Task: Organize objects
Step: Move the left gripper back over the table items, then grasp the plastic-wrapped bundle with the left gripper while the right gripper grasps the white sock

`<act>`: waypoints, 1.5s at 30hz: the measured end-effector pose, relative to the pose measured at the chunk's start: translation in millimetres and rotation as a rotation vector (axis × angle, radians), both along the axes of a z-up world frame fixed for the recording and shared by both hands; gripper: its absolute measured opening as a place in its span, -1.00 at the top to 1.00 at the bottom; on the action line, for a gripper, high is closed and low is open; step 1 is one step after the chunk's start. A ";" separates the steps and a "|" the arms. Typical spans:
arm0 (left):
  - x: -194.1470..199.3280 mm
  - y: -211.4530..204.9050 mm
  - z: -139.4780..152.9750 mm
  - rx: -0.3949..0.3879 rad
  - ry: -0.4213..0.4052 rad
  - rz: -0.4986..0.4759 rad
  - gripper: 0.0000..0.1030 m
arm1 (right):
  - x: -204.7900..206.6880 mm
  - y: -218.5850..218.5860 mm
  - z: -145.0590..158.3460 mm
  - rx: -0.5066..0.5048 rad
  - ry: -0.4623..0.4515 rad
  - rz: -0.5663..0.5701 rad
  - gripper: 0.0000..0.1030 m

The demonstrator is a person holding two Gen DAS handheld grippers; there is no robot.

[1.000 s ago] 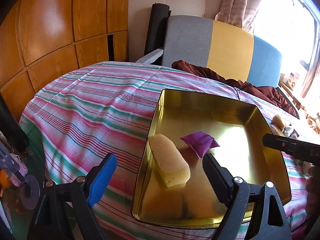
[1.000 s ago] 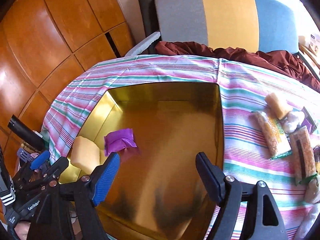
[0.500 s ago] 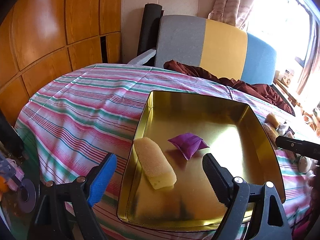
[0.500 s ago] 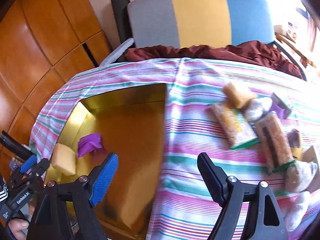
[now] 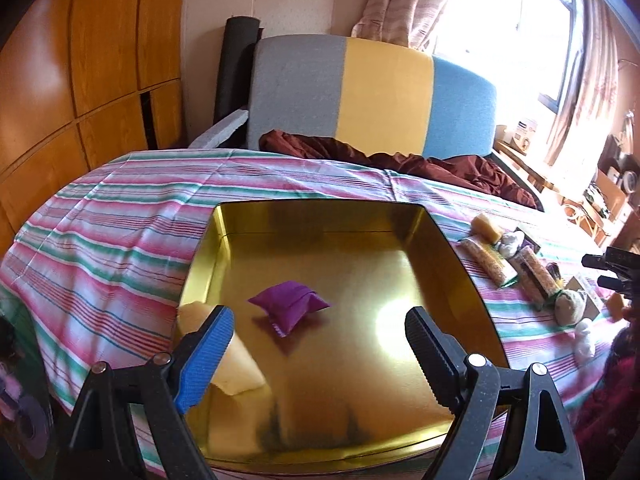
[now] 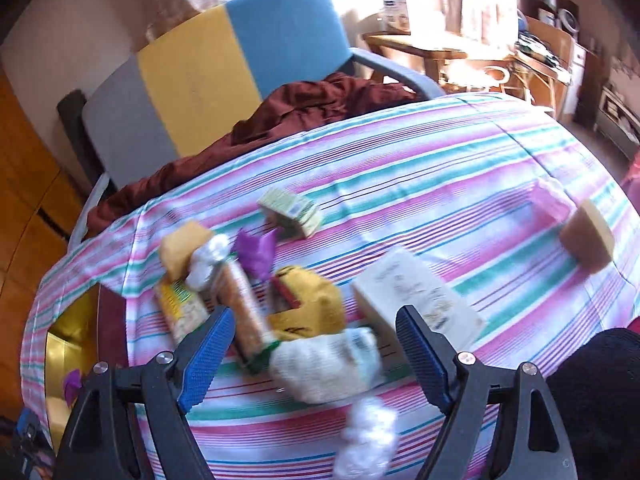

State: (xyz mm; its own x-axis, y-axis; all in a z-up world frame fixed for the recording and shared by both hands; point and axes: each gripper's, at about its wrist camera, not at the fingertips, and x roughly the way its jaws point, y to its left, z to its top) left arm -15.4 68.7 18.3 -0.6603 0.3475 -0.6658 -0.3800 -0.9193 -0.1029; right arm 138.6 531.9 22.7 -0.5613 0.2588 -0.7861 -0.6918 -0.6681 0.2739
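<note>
Left wrist view: the left gripper (image 5: 320, 352) hangs over the near half of a gold metal tray (image 5: 448, 264) with its fingers set wide apart and nothing between them. The tray rests on the striped cloth (image 5: 120, 220) of the tabletop. Inside the tray, a purple packet (image 5: 289, 307) lies left of centre, and a yellow sponge block (image 5: 236, 364) lies in the near left corner, partly hidden behind the blue finger pad. To the right of the tray, a cluster of loose items lies on the cloth, among them long snack bars (image 5: 490, 266). A multicoloured chair (image 5: 360, 96) stands behind the tabletop, with dark red fabric (image 5: 400, 160) draped on it.

Right wrist view: the right gripper (image 6: 314, 352) is above the item cluster; its fingers have just been opening and stand well apart, gripping nothing. Below and between them lie a white knitted bundle (image 6: 324, 364), a yellow pouch (image 6: 316, 300), a long snack bar (image 6: 244, 308), a green-labelled bar (image 6: 182, 308) and a pale box (image 6: 416, 296). Farther off lie a purple wrapper (image 6: 256, 250), a small printed box (image 6: 290, 212) and, well apart at the right edge, a tan sponge (image 6: 588, 240). The picture is motion-blurred. The gold tray's corner (image 6: 68, 340) shows at the lower left
</note>
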 end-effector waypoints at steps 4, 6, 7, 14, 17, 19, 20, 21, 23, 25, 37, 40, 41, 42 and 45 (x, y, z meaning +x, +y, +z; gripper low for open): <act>4.4 35.5 9.5 0.006 0.012 -0.100 -0.71 | 37.7 29.9 -8.1 -0.119 0.118 -0.064 -0.69; 7.6 57.0 14.1 0.012 0.009 -0.156 -0.70 | 53.4 40.4 -18.6 -0.224 0.207 -0.087 -0.70; 9.1 68.4 16.4 0.021 0.006 -0.190 -0.69 | 57.6 42.1 -19.4 -0.243 0.248 -0.102 -0.70; 23.4 166.4 8.0 0.059 -0.106 -0.425 -0.50 | 54.6 41.5 -18.6 -0.264 0.321 -0.085 -0.71; 36.6 208.5 -3.1 0.056 -0.151 -0.535 -0.33 | 56.9 42.4 -19.2 -0.273 0.347 -0.076 -0.71; 44.4 236.3 -12.7 0.040 -0.181 -0.605 -0.26 | 58.8 42.0 -19.5 -0.276 0.367 -0.071 -0.71; 47.5 248.3 -18.6 0.032 -0.200 -0.639 -0.18 | 58.6 42.2 -19.7 -0.278 0.370 -0.068 -0.71; 50.6 260.8 -24.9 0.029 -0.228 -0.674 -0.11 | 58.1 42.2 -19.9 -0.280 0.372 -0.063 -0.71; 56.4 278.8 -36.6 0.041 -0.286 -0.738 -0.07 | 58.0 42.0 -20.0 -0.283 0.375 -0.056 -0.72; 65.3 296.4 -43.8 0.037 -0.301 -0.775 -0.07 | 59.1 41.6 -19.2 -0.279 0.383 -0.055 -0.72; 89.2 370.9 -82.5 0.028 -0.442 -0.883 -0.06 | 59.7 42.4 -18.9 -0.295 0.402 -0.039 -0.72; 92.0 367.3 -85.4 0.006 -0.375 -0.860 0.26 | 58.7 42.2 -19.1 -0.299 0.399 -0.027 -0.72; 91.3 362.7 -85.8 0.014 -0.372 -0.857 0.29 | 57.6 41.7 -19.0 -0.301 0.396 -0.019 -0.72; 89.5 354.6 -84.6 0.018 -0.358 -0.842 0.29 | 56.5 41.0 -18.7 -0.301 0.394 -0.009 -0.72; 81.0 323.6 -82.0 0.002 -0.301 -0.760 0.29 | 50.4 36.9 -17.4 -0.301 0.382 0.034 -0.72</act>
